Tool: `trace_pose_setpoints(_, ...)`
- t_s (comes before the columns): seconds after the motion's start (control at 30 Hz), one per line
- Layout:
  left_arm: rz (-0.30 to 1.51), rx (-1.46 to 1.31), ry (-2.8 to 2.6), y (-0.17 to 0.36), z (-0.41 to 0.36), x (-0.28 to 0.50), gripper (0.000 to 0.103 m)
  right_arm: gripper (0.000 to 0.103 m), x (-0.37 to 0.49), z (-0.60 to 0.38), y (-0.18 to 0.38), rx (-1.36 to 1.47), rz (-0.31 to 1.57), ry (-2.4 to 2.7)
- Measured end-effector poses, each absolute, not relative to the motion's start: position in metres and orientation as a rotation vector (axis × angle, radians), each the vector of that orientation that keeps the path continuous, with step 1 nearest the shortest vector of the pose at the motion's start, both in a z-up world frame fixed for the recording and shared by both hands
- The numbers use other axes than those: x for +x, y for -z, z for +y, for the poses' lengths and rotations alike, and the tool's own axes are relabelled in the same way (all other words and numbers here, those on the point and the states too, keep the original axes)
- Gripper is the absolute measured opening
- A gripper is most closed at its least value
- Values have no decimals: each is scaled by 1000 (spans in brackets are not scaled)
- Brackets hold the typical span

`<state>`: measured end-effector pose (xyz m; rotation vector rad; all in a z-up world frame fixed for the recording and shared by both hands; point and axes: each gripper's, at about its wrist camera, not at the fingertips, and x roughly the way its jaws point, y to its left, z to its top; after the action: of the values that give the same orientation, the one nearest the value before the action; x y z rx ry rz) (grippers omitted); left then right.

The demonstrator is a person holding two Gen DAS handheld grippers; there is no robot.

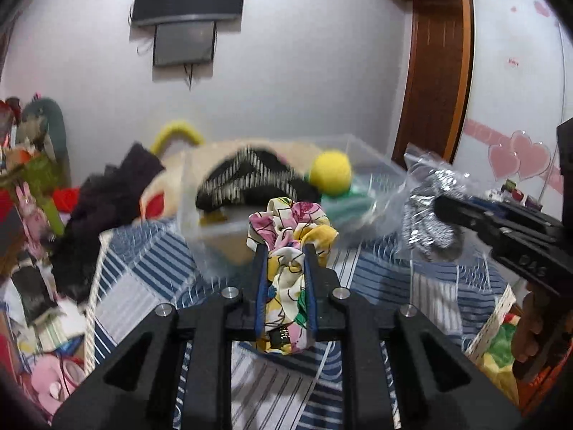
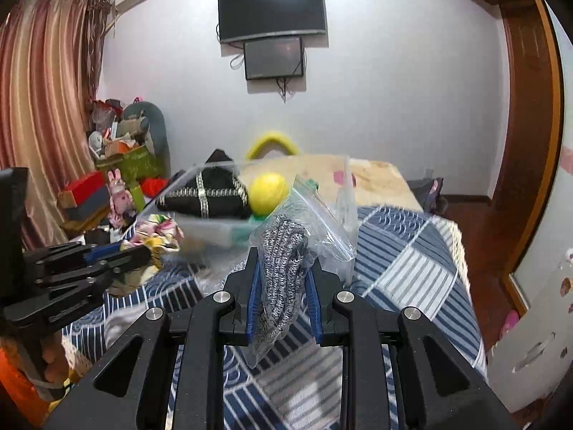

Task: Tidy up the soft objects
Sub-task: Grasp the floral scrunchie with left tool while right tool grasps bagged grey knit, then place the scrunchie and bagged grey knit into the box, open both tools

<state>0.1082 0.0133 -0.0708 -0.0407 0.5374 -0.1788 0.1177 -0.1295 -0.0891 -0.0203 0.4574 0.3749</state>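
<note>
Between the blue-lined fingers of the left gripper point(image 1: 284, 251) sits a bunched floral cloth point(image 1: 290, 236), pinched and lifted above the bed point(image 1: 150, 261). Only the left wrist view shows this grip head-on; the right wrist view shows the same cloth point(image 2: 157, 233) from the side, at the tip of the left gripper point(image 2: 139, 252). The right gripper point(image 2: 283, 261) is pinching a clear plastic bag point(image 2: 322, 215) with a grey speckled knit point(image 2: 283, 251) inside. In the left wrist view that bag point(image 1: 422, 193) hangs off the right gripper point(image 1: 444, 208), just beside the box.

Only the right wrist view shows the striped curtain point(image 2: 46, 114), the wooden floor point(image 2: 480, 236) past the bed's far side and the tan blanket point(image 2: 372, 179) behind the box. Pink heart stickers point(image 1: 519, 161) show only in the left wrist view.

A blue and white striped patchwork cover lies on the bed point(image 2: 404, 251). Two dark screens point(image 2: 272, 10) hang on the white wall, with a wooden door frame point(image 1: 437, 64) to the right and a heap of clutter point(image 2: 121, 157) to the left.

A clear plastic box point(image 1: 222, 222) stands on the bed beyond both grippers. It holds a black cloth with silver trim point(image 1: 247, 179), a yellow ball point(image 1: 329, 172) and something green point(image 1: 347, 204) beneath the ball.
</note>
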Motion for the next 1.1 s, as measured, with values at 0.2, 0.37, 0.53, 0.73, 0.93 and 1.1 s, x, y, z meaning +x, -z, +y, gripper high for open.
trace_pose_setpoints(0.2, 466, -75, 208, 41, 13, 121, 18, 21, 133, -128, 68, -27, 395, -351)
trace_pose_setpoints(0.37, 438, -81, 184, 25, 14, 141, 18, 21, 149, -124, 57, -54, 365, -320)
trace_pose_setpoints(0.53, 448, -86, 156, 25, 13, 169, 18, 21, 169, -116, 58, -93, 374, -296)
trace_pose_setpoints(0.73, 519, -74, 140, 45, 8, 203, 18, 21, 192, -108, 77, -117, 455, -297)
trace_pose_setpoints(0.93, 586, -57, 126, 67, 5, 228, 25, 21, 207, -105, 95, -108, 533, -326)
trace_pose_setpoints(1.1, 609, -20, 120, 76, -3, 230, 41, 25, 206, -103, 96, -133, 545, -316)
